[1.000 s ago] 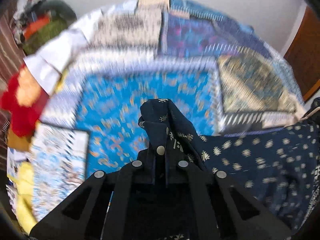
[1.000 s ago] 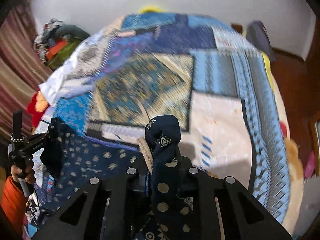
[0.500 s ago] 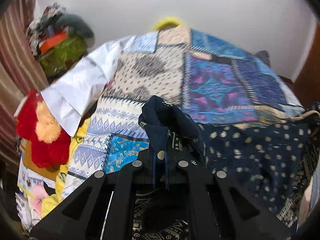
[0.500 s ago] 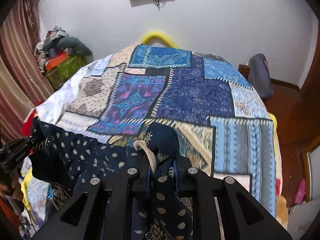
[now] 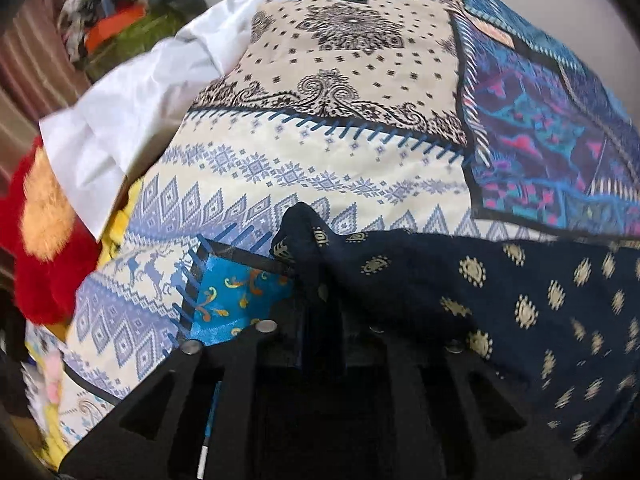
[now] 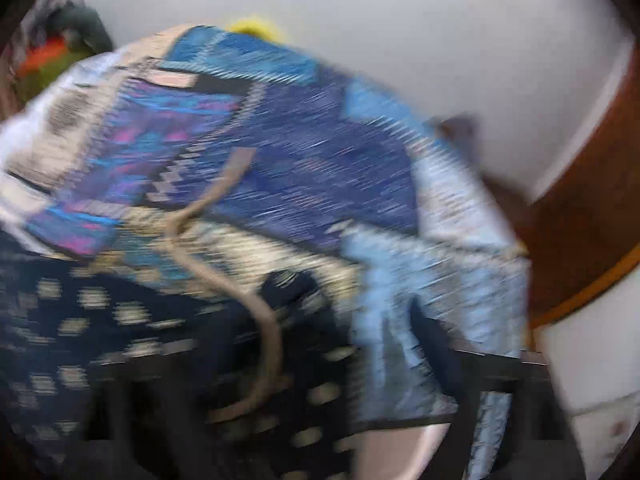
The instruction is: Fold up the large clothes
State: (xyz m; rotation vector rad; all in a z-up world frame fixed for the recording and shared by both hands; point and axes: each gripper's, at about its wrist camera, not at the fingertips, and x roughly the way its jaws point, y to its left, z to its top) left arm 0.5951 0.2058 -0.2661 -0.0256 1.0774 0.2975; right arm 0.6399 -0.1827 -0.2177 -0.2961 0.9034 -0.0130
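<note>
A dark navy garment (image 5: 520, 300) with small gold motifs stretches between both grippers, low over the patchwork bedspread (image 5: 320, 152). My left gripper (image 5: 320, 300) is shut on one corner of it; the cloth bunches over the fingertips and drapes to the right. In the blurred right wrist view the garment (image 6: 100, 320) spreads to the left, with a tan drawstring (image 6: 224, 272) swinging loose. My right gripper (image 6: 296, 312) is shut on the other corner, its fingers mostly hidden by cloth.
A white sheet (image 5: 132, 92) lies at the bed's left edge, with a red and orange plush toy (image 5: 40, 220) below it. A pile of clothes (image 5: 120, 20) sits far left. A wooden door (image 6: 592, 200) stands at the right, a white wall (image 6: 400, 20) behind.
Both grippers have swung forward and down toward the bed with the garment, which now lies lower over the bedspread. The right view has become heavily blurred and the drawstring has flung out.
</note>
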